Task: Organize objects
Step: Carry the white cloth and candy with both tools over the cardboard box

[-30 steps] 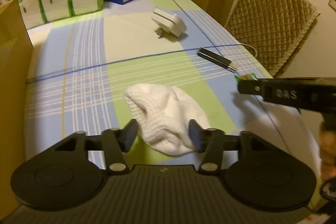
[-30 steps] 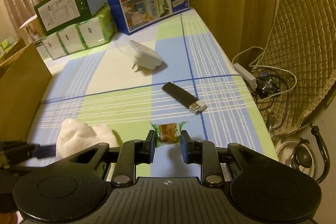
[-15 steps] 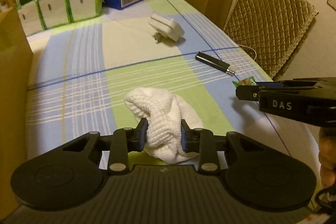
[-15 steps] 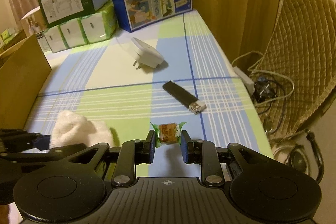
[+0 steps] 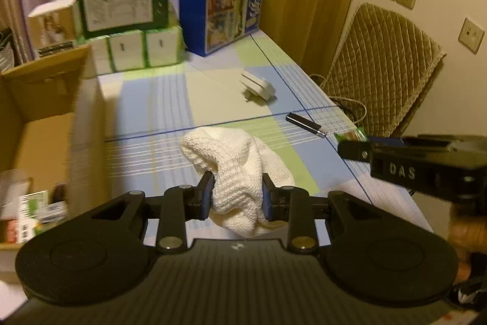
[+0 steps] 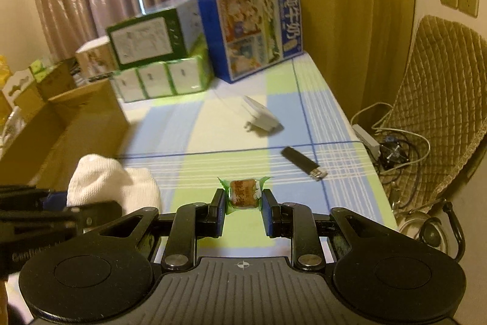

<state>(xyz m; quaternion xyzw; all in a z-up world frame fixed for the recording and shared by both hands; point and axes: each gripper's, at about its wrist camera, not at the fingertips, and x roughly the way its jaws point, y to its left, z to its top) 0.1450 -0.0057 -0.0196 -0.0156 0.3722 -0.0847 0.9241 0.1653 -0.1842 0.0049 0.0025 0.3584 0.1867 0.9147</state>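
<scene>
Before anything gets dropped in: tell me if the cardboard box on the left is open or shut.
Open. In the left wrist view the cardboard box has its flap raised, and packets lie visible inside on its floor.

Black left tool (image 5: 235, 197) and right tool (image 6: 243, 209), blue-padded fingers (image 5: 207, 193), silver screws.

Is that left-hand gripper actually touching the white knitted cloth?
Touching. In the left wrist view the left gripper is shut on the white knitted cloth, both fingers pressing into its bunched fabric.
</scene>
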